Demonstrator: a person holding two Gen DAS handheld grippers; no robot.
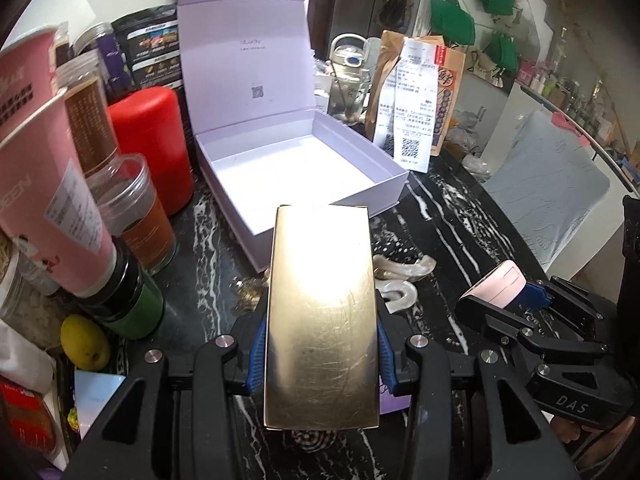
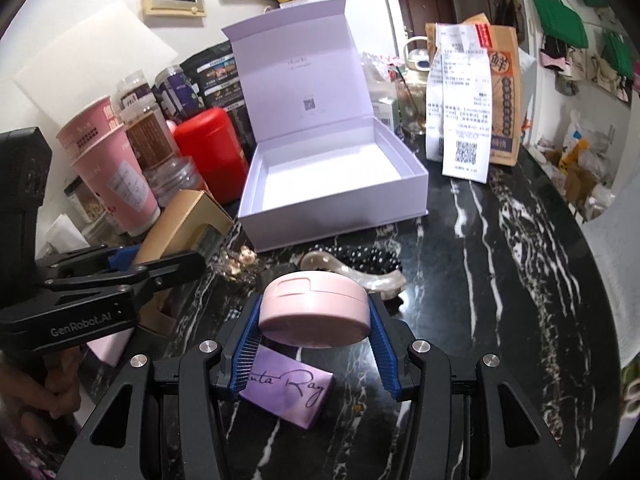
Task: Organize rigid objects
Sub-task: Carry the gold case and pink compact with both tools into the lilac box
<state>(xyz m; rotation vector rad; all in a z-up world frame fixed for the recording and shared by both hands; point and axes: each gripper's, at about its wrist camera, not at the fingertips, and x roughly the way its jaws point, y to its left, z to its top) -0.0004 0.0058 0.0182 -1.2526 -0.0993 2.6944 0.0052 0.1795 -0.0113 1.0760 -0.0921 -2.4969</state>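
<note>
Both grippers are loaded and the lavender box [image 2: 336, 184] sits lid-up near the back of the black marble counter [image 2: 500, 280], its white floor bare. So, judging by that bare box, the sorting has barely begun: nothing is packed yet, and two pieces are on their way.

Left gripper [image 1: 320, 344]: jaws partly closed, the blue pads [image 1: 258, 356] pressing both long sides of the gold case [image 1: 322, 320]. The case runs lengthwise out ahead of the jaws, its far end pointing at the box's near wall, clear of the counter.

Right gripper [image 2: 314, 320]: jaws about halfway in, clamped on the round pink compact [image 2: 314, 314] from either side. The compact sits squarely between the pads [image 2: 246, 350], lid up, lifted off the surface.

What is left on the counter? A purple card box [image 2: 290, 394] with script lettering lies directly under the right gripper, near the front edge. A pearly hair clip [image 2: 352, 274] and a black dotted hair piece [image 2: 368, 258] lie between the grippers and the box's front wall, with a small sparkly ornament [image 2: 240, 262] just left of them. All appear to be waiting their turn.

Cups, jars and a red canister [image 2: 212, 152] crowd the counter's left side beside the box, so the left hand's path in looks tight.
</note>
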